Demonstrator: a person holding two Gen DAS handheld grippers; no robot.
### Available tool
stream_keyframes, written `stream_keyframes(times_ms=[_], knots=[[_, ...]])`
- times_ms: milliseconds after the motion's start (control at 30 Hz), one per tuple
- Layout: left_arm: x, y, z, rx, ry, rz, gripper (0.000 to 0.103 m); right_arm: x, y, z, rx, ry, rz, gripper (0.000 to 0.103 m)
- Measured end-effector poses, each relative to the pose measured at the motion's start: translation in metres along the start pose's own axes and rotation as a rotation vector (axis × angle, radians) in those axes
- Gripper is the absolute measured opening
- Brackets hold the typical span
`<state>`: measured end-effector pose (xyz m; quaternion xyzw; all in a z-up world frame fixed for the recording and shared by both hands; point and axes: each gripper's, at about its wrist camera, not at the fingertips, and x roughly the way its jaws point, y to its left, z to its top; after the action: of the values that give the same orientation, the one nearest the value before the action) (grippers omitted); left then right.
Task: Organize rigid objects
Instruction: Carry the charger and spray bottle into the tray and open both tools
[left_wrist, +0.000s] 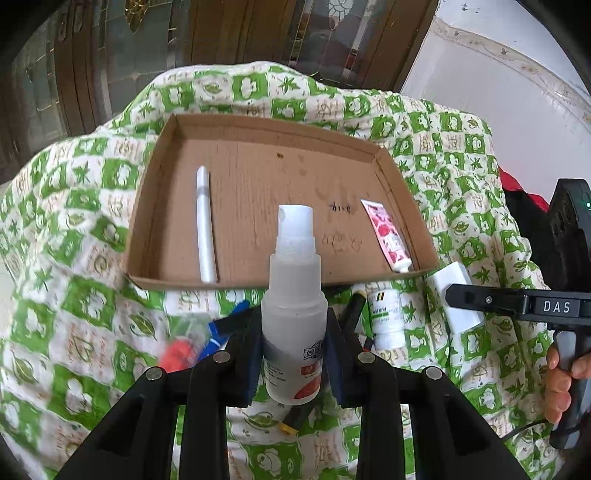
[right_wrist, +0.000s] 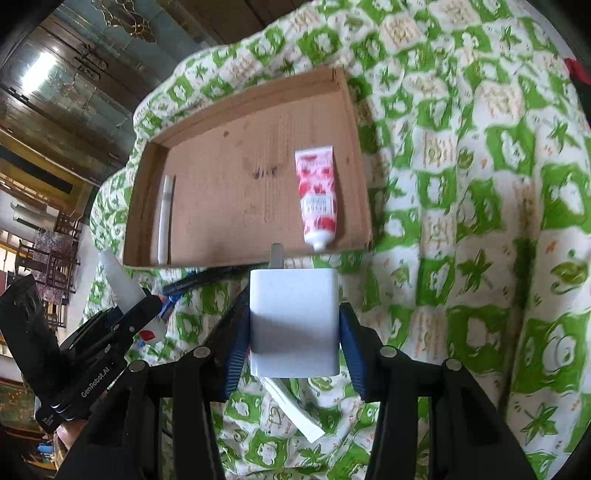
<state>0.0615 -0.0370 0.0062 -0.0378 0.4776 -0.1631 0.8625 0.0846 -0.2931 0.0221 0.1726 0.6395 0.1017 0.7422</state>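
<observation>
The cloth (left_wrist: 92, 229), a green and white print, covers the whole working area; what lies beneath it cannot be told.

The tray (left_wrist: 400, 192), shallow brown cardboard, lies on the cloth toward the far side. Handwritten marks show on its floor.

The left tool (left_wrist: 293, 354) is clamped on the bottle (left_wrist: 295, 288). Both pads press the bottle's lower body. The bottle is translucent, with a white spray head and a red label, and points away from the camera, in front of the tray's near wall.

The right tool (right_wrist: 295, 336) is clamped on the charger (right_wrist: 294, 321). The charger is a white block; its pads press the left and right faces. One metal prong projects from its far end, toward the tray's near wall. In the left wrist view the same charger (left_wrist: 458, 295) shows at the tip of the right tool, just right of the tray's near right corner, and a hand (left_wrist: 561, 387) grips the tool's handle.

The tube (right_wrist: 317, 195), white with a red pattern, lies inside the tray along its right wall, cap toward the near wall.

The pen (left_wrist: 205, 225), white, lies inside the tray near its left wall, roughly parallel to that wall.

The small bottle (left_wrist: 386, 317), white with a green label, lies on the cloth just in front of the tray, between the two tools.

Blue and red items (left_wrist: 192, 343) lie on the cloth left of the left tool; they are too blurred to identify.
</observation>
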Motion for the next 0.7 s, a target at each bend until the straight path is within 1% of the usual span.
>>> stream_keyframes(times_ms=[267,433,567,700], knots=[[0.001,-0.003,0.014,0.017,-0.013,0.009,0.031,-0.008,0.008,0.02,0.022,-0.038,0.001,0.046],[0.006,-0.005,0.026,0.029,-0.014,0.028,0.031,-0.007,0.024,0.044,0.039,-0.07,0.047,0.046],[0.013,-0.005,0.037,0.034,-0.016,0.04,0.031,0.002,0.037,0.058,0.033,-0.076,0.07,0.046],[0.024,-0.004,0.047,0.04,-0.011,0.052,0.031,0.017,0.041,0.067,0.017,-0.065,0.051,0.046]])
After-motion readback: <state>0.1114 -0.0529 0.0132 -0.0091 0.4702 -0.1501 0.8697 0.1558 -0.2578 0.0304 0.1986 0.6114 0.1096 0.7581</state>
